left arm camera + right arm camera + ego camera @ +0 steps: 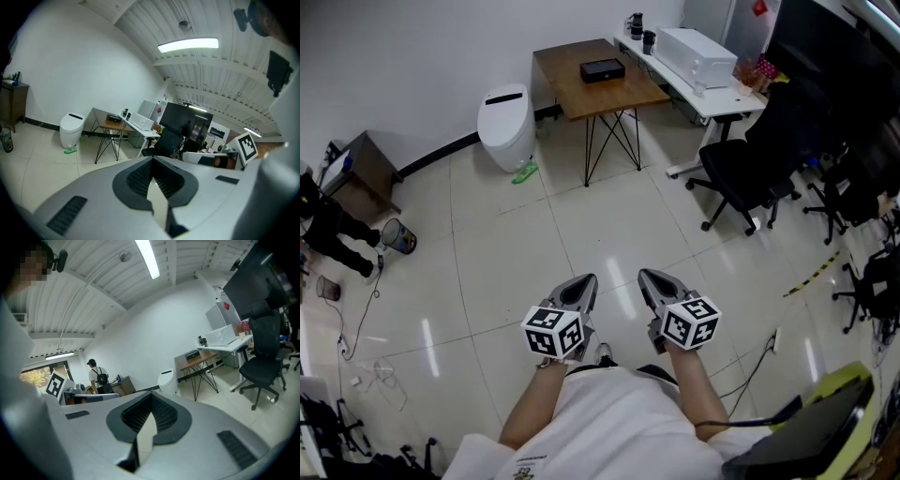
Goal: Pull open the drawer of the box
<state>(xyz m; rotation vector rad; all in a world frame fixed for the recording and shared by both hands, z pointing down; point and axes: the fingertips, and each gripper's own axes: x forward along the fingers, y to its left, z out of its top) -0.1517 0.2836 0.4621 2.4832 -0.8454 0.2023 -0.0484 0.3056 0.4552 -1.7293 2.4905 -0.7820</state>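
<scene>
Left gripper (pixel 588 279), right gripper (pixel 646 275); box (pixel 602 69) distant

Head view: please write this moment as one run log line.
left gripper shut, empty | right gripper shut, empty | box on table, far, untouched

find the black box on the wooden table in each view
Head view: black box at top centre, on the wooden table.
Left gripper view: black box left of centre, mid-height.
Right gripper view: black box right of centre, mid-height.
Shared landmark: the white bin beside that table.
</scene>
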